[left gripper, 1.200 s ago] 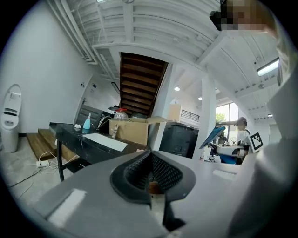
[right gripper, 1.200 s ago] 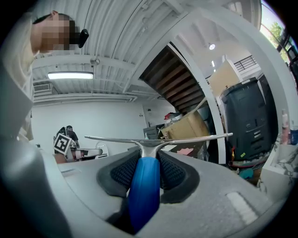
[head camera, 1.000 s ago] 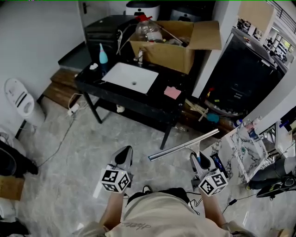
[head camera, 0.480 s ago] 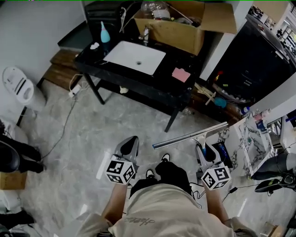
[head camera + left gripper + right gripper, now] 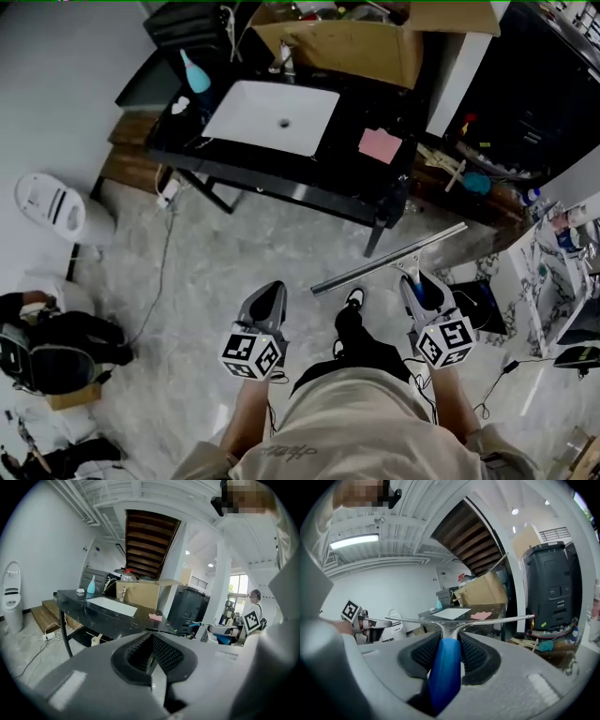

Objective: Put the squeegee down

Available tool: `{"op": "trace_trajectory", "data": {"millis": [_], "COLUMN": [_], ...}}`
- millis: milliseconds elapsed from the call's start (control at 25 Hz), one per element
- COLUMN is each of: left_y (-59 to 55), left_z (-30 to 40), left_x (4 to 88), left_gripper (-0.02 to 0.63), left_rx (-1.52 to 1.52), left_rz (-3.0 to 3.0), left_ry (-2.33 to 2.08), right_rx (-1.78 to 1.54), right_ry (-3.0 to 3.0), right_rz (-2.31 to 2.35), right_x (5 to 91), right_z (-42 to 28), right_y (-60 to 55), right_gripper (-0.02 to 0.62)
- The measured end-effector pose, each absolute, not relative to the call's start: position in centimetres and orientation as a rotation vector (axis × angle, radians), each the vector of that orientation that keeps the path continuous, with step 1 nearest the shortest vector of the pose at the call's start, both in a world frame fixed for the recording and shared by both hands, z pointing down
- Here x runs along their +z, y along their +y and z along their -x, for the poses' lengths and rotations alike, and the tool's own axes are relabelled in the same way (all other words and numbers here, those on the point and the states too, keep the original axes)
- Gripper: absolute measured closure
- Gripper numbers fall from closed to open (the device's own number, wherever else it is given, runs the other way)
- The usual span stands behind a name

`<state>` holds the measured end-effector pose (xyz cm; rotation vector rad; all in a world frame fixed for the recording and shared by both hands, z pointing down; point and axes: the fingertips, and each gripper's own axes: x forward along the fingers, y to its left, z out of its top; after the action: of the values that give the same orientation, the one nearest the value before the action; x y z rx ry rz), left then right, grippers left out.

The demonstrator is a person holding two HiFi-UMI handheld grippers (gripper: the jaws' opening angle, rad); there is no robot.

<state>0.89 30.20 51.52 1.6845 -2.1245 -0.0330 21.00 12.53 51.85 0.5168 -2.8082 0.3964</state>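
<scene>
The squeegee has a long metal blade and a blue handle. My right gripper is shut on that handle and holds the blade roughly level above the marble floor, in front of the black sink table. In the right gripper view the blade spans the picture ahead of the right gripper. At the left of the head view my left gripper is shut with nothing in it; the left gripper view shows this left gripper with its pads together, pointing at the table.
On the table are a white basin, a pink cloth, a blue bottle and a cardboard box. A white appliance and a cable lie on the floor at the left. A marble counter stands at the right.
Both grippers have moved forward and lower, and the table now lies nearer. The squeegee stays in the right gripper; the left gripper stays shut.
</scene>
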Motion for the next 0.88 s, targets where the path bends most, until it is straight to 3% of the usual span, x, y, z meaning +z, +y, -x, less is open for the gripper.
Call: {"op": "trace_trajectory", "data": {"millis": [160,480,880], "left_y": [24.4,17.1,13.3], "left_z": [2.1,7.7,8.5], "left_x": [50.0,46.8,45.6], "left_gripper": [0.591,0.592,0.592], "left_rx": [0.12,-0.028,0.061], "left_rz": [-1.789,-1.764,-1.739], "left_ry": [-2.094,-2.066,-2.045], "right_rx": [0.44,0.538,0.625], "right_ry": [-2.836,-2.831,-2.868], "right_rz": [-0.605,-0.676,-0.713], "right_x": [51.9,53.6,53.6], "right_z": [-18.3,-15.1,-12.9], "right_y": [7.4,-0.2,-4.0], "right_gripper": [0.468,0.468,0.466]}}
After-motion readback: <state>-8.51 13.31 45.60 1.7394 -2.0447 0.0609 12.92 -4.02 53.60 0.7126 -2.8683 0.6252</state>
